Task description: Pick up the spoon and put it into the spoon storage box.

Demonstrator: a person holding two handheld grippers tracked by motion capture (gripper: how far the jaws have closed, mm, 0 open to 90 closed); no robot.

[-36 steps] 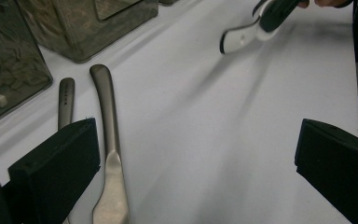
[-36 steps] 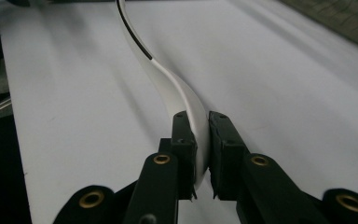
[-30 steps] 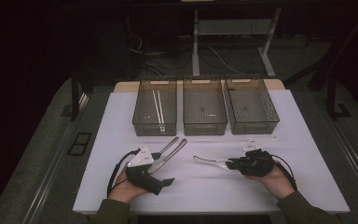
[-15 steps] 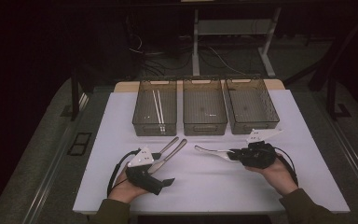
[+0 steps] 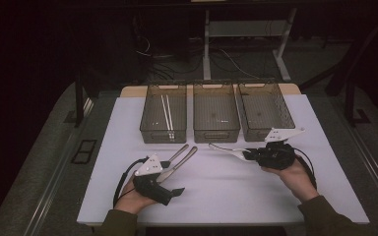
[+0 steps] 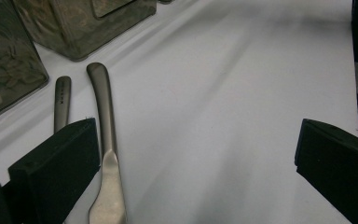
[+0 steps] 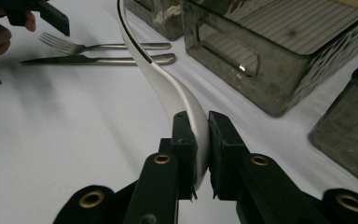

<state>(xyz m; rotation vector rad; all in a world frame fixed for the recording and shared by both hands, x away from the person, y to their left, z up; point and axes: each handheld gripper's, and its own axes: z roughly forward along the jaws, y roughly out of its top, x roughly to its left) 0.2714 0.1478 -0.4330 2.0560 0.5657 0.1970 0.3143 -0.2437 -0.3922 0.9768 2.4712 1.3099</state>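
High view: the right gripper [image 5: 250, 155] is clenched on a white spoon [image 5: 226, 149], which sticks out from its jaws toward the left, clear of the table [image 5: 226, 191]. Just beyond the gripper stand three bins in a row: the right bin [image 5: 266, 112] straight behind it, the middle bin [image 5: 215, 115] beyond the spoon's far end, the left bin [image 5: 163, 118] farther off with two white sticks [image 5: 166, 112] inside. The left gripper [image 5: 170, 169] rests low on the table well apart from the right one, with a fork [image 5: 176, 153] and a knife [image 5: 179, 163] lying side by side just ahead of it.

Left gripper view: the jaws stand wide, released, nothing pressed between them. The knife [image 6: 106, 154] runs forward close inside the left jaw; the fork's handle [image 6: 62, 101] lies just outside that jaw. A bin [image 6: 81, 23] stands ahead and to the left.

Right gripper view: both pads pinch the spoon's [image 7: 168, 84] broad end, and its curved handle rises up and away from the jaws. A bin [image 7: 279, 51] sits close on the right. Farther ahead to the left lie the fork [image 7: 98, 46] and knife [image 7: 98, 59], with the other hand [image 7: 0, 35] beside them.
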